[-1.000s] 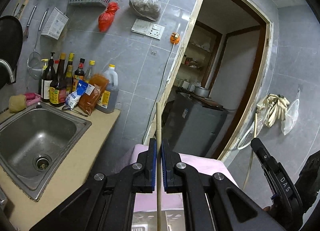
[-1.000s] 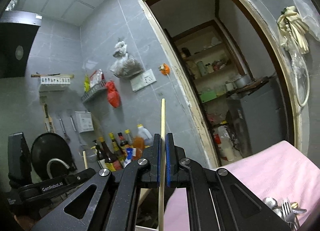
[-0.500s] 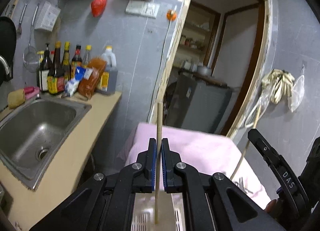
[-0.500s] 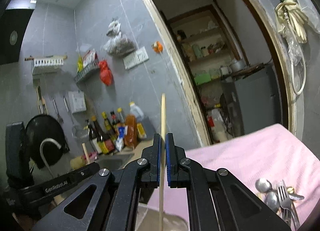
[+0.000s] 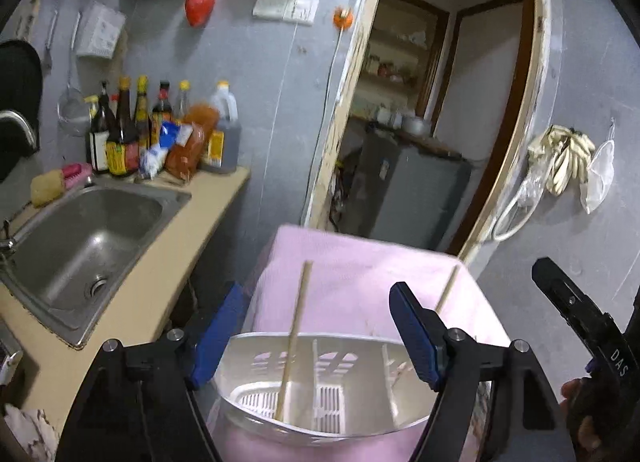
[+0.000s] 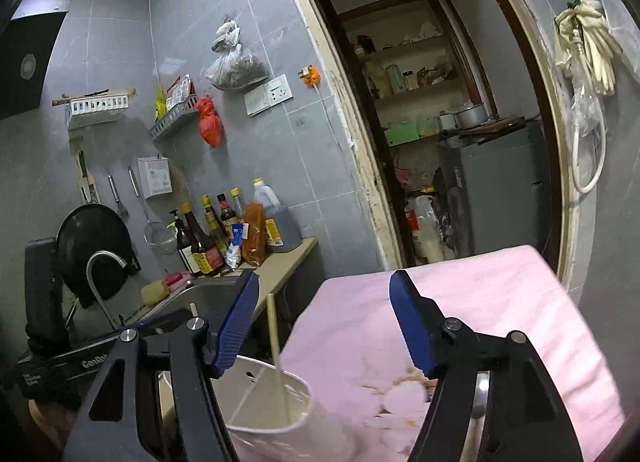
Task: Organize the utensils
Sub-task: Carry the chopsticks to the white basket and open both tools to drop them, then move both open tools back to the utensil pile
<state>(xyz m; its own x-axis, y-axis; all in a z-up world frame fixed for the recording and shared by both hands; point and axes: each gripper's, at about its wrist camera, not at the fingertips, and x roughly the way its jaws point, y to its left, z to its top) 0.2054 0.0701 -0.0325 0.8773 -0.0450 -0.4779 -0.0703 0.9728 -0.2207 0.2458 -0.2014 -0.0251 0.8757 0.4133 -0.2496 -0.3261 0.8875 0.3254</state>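
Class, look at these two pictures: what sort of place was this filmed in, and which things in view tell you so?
Most likely a small home kitchen. A steel sink is set in a counter, sauce bottles stand against the tiled wall, and a white utensil holder with a chopstick in it sits on a pink cloth.

Both grippers were pinching a chopstick each a second ago; now the left gripper [image 5: 316,332] and right gripper [image 6: 324,322] are opening, nothing between them. Both chopsticks [image 5: 294,338] stand loose in the white holder [image 5: 360,350].
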